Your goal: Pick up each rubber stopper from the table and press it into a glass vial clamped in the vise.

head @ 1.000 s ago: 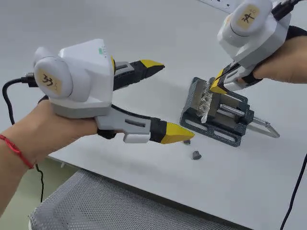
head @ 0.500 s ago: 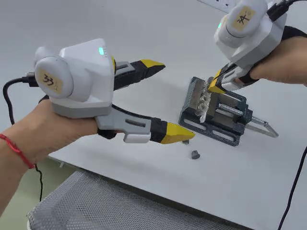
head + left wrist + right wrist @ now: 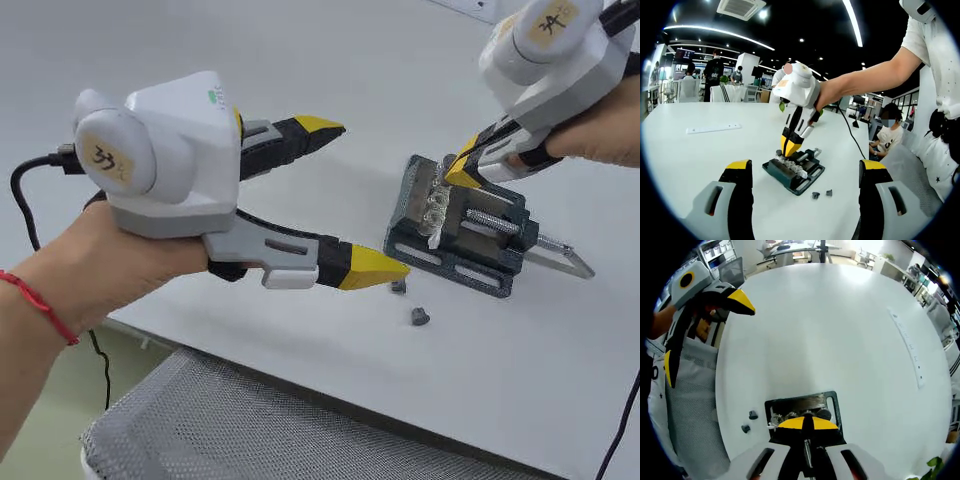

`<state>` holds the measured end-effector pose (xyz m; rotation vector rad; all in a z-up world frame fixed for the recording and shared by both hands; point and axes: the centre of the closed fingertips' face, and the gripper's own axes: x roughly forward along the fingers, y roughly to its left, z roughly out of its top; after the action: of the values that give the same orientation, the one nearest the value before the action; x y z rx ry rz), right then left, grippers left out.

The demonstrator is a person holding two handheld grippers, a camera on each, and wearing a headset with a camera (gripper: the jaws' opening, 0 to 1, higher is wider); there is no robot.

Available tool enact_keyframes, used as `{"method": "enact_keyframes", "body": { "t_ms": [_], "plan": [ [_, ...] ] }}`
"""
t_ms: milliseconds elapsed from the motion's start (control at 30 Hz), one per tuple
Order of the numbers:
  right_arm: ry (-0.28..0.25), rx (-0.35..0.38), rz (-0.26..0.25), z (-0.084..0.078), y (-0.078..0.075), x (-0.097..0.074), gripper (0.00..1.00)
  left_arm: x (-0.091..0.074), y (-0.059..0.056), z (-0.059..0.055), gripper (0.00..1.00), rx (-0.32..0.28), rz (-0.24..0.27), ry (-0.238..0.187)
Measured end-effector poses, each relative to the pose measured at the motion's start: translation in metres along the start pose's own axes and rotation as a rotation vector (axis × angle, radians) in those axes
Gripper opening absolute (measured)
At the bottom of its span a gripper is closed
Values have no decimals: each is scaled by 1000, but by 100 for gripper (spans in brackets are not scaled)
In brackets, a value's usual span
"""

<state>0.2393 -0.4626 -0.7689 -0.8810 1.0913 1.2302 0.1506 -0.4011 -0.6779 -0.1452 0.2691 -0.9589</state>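
A dark vise [image 3: 492,262] stands on the white table and clamps a row of clear glass vials [image 3: 433,208]. My right gripper [image 3: 462,174] is shut, its yellow tips pressed down on the far end of the vial row; in its own view the tips [image 3: 804,423] cover the vials in the vise [image 3: 790,403]. A dark stopper [image 3: 779,152] sits on the end vial beside those tips. Two loose grey rubber stoppers [image 3: 399,287] [image 3: 419,318] lie on the table in front of the vise. My left gripper [image 3: 350,197] hovers open to the left of the vise with nothing between its jaws.
The table's near edge [image 3: 300,385] runs just below the loose stoppers, with a grey mesh chair back [image 3: 220,430] under it. A white strip [image 3: 712,129] lies on the far side of the table. People sit and stand in the room beyond.
The head camera has shifted a little. My right gripper's body has leaned slightly to the right while its tips stay on the vials. The left gripper holds its place.
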Motion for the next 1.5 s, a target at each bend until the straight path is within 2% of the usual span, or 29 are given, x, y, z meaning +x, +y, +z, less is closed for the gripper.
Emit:
{"method": "enact_keyframes", "body": {
  "t_ms": [467, 700, 1067, 1500],
  "plan": [
    [-17, 1, -15, -1, 0, -2, 0, -2, 2, 0, 87, -1, 5, -2],
    [-19, 1, -23, -5, -1, -9, 0, -2, 3, -1, 87, -4, 6, -3],
    [-26, 2, -49, -5, -12, -14, 0, -1, 1, -1, 87, 1, 0, 0],
    [-25, -37, -68, -1, -20, -14, 0, 0, 0, 0, 87, 2, 1, 5]
  ]
}}
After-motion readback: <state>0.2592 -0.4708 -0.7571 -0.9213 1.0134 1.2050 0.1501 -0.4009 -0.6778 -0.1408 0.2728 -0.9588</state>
